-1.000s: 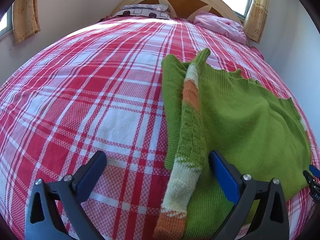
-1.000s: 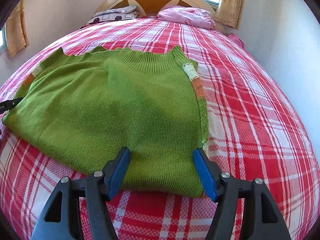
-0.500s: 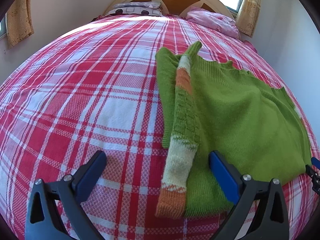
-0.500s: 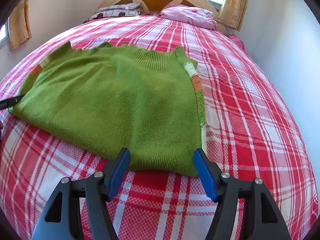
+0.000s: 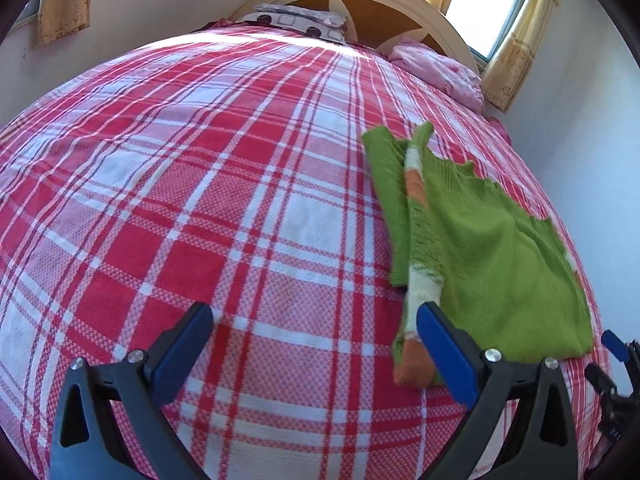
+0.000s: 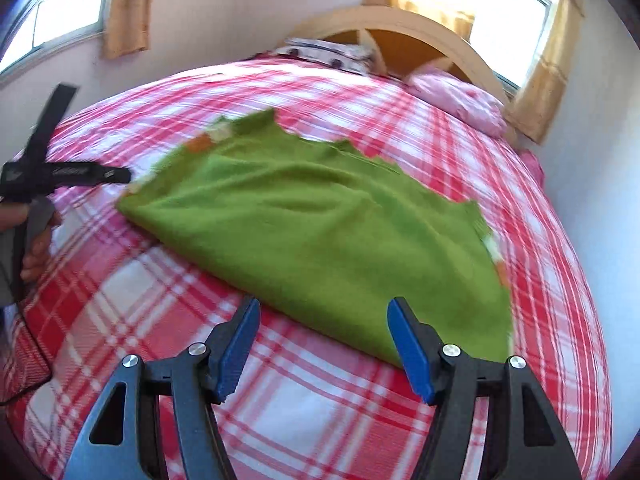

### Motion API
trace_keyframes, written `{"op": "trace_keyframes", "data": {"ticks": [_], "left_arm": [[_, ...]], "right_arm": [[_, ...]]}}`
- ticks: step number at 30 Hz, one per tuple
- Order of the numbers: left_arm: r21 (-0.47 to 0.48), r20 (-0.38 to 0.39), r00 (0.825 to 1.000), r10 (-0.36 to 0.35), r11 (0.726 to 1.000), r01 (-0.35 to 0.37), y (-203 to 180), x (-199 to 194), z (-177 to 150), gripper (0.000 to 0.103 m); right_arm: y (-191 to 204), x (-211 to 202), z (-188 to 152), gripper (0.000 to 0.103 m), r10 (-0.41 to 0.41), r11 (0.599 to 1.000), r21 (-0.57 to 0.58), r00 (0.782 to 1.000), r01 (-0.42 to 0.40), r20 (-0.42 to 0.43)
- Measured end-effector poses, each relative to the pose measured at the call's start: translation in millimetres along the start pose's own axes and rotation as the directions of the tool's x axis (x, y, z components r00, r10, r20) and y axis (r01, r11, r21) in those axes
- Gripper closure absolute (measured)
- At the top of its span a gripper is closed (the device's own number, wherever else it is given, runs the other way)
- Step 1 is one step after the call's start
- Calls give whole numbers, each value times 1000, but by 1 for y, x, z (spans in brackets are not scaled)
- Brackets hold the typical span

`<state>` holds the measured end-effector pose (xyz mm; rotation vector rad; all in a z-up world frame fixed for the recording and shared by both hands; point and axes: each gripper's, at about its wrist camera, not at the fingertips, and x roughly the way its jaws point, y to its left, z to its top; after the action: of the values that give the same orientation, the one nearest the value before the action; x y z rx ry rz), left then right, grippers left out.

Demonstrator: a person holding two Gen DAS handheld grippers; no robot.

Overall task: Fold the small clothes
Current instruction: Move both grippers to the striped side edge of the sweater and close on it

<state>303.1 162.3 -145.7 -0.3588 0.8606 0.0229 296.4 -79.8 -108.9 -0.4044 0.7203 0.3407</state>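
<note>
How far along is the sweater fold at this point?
Done: the green sweater lies flat on the plaid bedspread, with its striped sleeve folded lengthwise over the body. In hand: nothing; the left tongs and right tongs are both open and off the fabric. Left: probably the final crosswise fold, since the body remains spread out.

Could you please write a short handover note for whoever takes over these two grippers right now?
Left gripper: open, empty, over the plaid bedspread, just left of the sweater.
Right gripper: open, empty, at the sweater's near edge.
Green sweater: lies flat on the bed, nothing gripping it.
Done: striped sleeve folded in along the left side; the right side also looks folded in, though blurred.
Left: fold the body over into a compact bundle.
</note>
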Motion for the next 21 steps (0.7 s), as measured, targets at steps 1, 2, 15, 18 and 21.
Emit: {"op": "trace_keyframes", "data": {"ticks": [1, 2, 15, 18, 21], "left_arm": [[-9, 7, 1000, 1, 1000, -1, 3, 2, 5, 0], [-16, 16, 1000, 13, 1000, -12, 5, 3, 9, 0], [62, 7, 991, -131, 990, 130, -6, 40, 60, 0], [70, -32, 980, -196, 978, 198, -11, 56, 71, 0], [77, -52, 962, -267, 960, 271, -20, 66, 81, 4]], "right_arm": [[12, 2, 4, 36, 14, 999, -37, 1000, -14, 11], [26, 5, 8, 36, 26, 997, -77, 999, -24, 24], [145, 58, 44, 36, -17, 929, -366, 992, 61, 123], [156, 69, 48, 36, -32, 922, -380, 994, 71, 107], [162, 74, 48, 36, -64, 918, -384, 992, 100, 106]]}}
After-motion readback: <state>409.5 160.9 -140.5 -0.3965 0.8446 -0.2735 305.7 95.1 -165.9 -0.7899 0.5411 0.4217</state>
